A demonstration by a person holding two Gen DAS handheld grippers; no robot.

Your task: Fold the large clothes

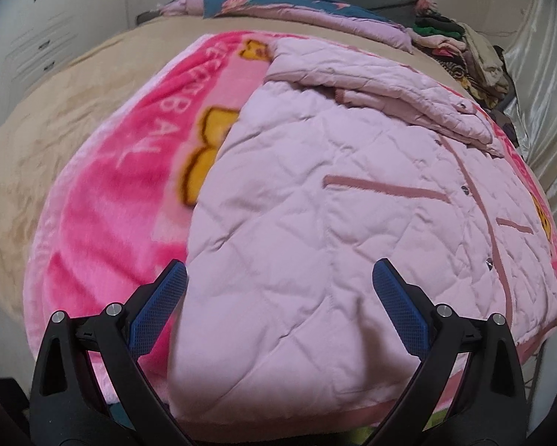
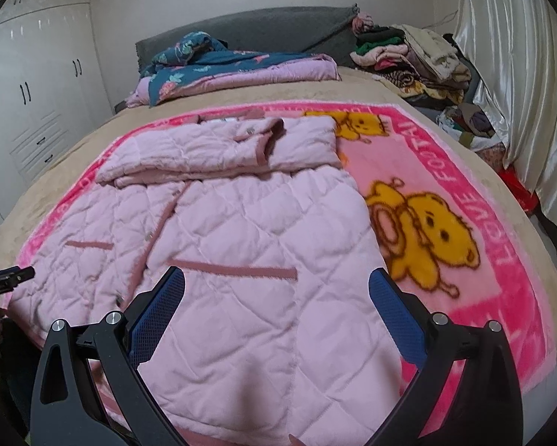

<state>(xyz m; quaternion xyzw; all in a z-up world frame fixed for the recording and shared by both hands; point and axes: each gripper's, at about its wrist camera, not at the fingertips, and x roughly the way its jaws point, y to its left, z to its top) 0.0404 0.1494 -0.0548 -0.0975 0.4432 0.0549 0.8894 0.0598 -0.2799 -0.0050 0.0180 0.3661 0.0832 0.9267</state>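
A pale pink quilted jacket [image 2: 241, 230] lies front-up on a pink teddy-bear blanket [image 2: 446, 230] spread over the beige-covered bed [image 2: 390, 85]; its sleeves are folded across the chest near the collar, and its hem faces the cameras. The left gripper [image 1: 278, 293] hovers over the hem's left part, jaws spread wide and empty; the right gripper [image 2: 276, 297] hovers over the hem's right part, jaws likewise wide apart, holding nothing. A blue floral quilt [image 2: 204, 63] lies by the grey headboard [image 2: 278, 26]; piled clothes [image 2: 408, 59] sit beside the curtain [image 2: 520, 74].
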